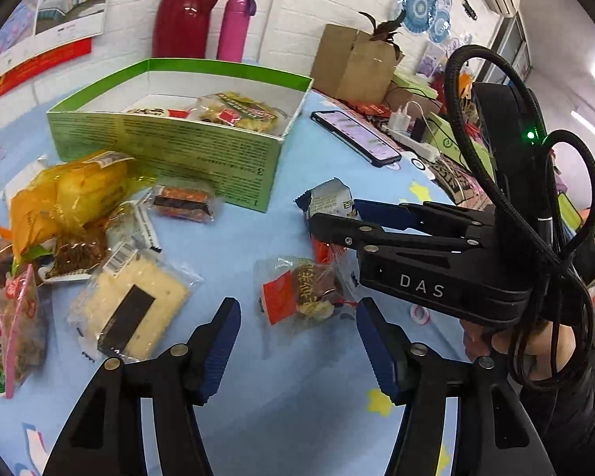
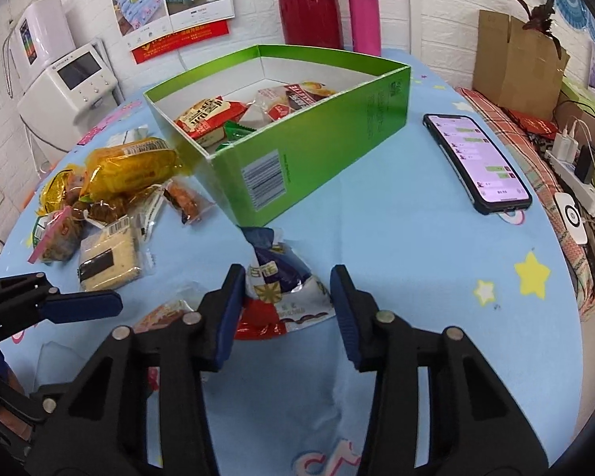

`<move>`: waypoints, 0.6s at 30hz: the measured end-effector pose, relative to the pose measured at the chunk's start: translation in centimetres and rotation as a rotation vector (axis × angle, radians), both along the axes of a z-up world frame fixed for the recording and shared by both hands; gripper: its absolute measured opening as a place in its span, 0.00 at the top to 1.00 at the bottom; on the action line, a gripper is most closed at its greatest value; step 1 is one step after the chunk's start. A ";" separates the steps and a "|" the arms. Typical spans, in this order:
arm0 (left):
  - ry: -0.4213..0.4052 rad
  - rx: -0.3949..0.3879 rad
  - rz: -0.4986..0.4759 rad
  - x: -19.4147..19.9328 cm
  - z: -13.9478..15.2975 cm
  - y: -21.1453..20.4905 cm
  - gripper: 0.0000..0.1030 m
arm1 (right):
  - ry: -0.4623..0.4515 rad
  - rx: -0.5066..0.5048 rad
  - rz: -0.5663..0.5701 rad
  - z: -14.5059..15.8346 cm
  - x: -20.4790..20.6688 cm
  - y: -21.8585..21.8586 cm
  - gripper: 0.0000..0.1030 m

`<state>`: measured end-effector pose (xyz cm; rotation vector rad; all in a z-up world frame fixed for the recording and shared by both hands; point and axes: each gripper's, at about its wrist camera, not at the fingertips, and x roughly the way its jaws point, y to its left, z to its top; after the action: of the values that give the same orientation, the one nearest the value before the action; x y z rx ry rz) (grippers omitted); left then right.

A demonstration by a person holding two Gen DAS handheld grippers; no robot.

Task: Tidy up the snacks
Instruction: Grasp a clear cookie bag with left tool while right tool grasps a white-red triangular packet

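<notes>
Lying on the tabletop (image 2: 396,230) between the spread right tongs (image 2: 287,305), the blue snack bag (image 2: 281,277) pointed far toward the green box (image 2: 309,158), while the left tongs (image 1: 297,329) waited spread nearby.

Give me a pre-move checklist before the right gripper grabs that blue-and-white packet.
1. Right gripper open: ok.
2. Packet between its fingers: ok; left finger looks close to or touching it, right finger apart.
3. Left gripper open and holding nothing: ok.
4. Left gripper out of the right one's way: ok, it sits off to the side over the red-label snack.
5. Room in the green box: ok, white floor still shows.
6. Phone off the route to the box: ok.
</notes>
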<state>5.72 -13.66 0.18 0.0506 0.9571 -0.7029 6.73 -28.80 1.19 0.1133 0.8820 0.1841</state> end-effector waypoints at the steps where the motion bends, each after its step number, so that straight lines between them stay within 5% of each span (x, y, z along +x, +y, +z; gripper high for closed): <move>1: 0.014 -0.005 -0.001 0.2 -0.1 -0.2 0.38 | -0.006 0.010 -0.011 0.1 -0.4 -0.4 0.59; 13: 0.104 -0.029 -0.011 1.7 -1.4 -1.8 0.29 | -0.030 0.121 -0.108 1.3 -3.7 -3.7 0.59; 18: 0.082 -0.020 -0.047 1.6 -1.5 -3.0 0.26 | -0.021 0.118 -0.117 1.0 -4.0 -3.7 0.59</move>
<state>7.31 -16.68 -1.29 0.0268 1.0297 -0.7621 2.72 -32.52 2.17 0.2718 0.8408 0.1279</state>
